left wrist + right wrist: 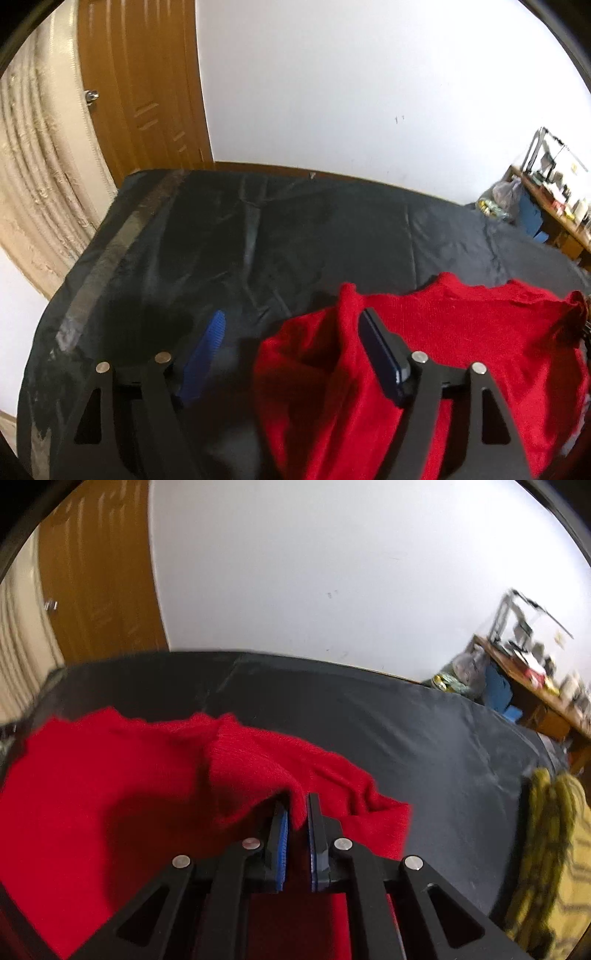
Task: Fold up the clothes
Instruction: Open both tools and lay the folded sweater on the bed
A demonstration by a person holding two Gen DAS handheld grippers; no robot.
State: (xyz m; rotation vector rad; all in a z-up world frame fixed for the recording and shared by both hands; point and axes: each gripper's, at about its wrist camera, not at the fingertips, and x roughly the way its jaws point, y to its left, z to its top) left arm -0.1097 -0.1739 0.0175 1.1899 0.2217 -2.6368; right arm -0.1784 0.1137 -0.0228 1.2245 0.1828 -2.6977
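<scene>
red sweater (110, 794) pinched by right gripper (297, 805), left gripper (291, 325) spread

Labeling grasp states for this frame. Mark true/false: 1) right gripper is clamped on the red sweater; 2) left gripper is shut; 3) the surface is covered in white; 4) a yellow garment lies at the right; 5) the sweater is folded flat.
1) True: the right gripper pinches a fold of the red sweater.
2) False: the left gripper is open.
3) False: the black cover is dark.
4) True: the yellow garment.
5) False: it is bunched.
</scene>
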